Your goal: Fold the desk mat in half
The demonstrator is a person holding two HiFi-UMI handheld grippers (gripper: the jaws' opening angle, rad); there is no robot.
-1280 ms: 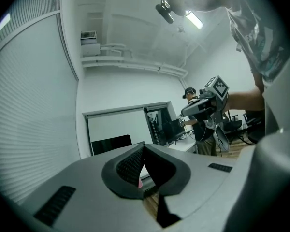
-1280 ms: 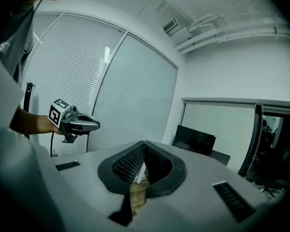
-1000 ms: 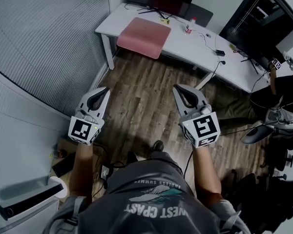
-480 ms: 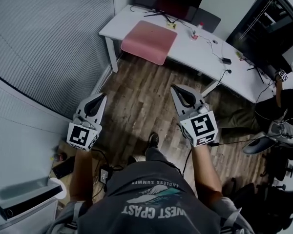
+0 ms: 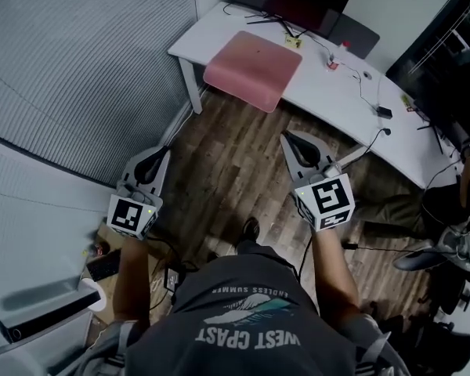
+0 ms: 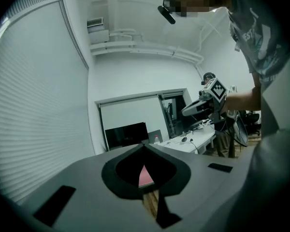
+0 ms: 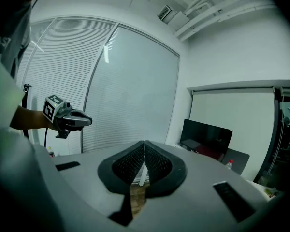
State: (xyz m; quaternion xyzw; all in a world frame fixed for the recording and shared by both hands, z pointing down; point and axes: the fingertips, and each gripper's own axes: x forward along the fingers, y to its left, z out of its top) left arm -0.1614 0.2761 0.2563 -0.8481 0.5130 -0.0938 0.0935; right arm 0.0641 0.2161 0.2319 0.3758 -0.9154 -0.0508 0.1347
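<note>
Left gripper (image 5: 165,150) and right gripper (image 5: 287,136) are hanging shut, empty, well short of the far mat (image 5: 253,70), which is looking light, floppy and best pinched at its near corners.

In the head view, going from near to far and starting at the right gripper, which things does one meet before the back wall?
Right gripper → wooden floor → pink desk mat on the white desk → black monitor.
</note>
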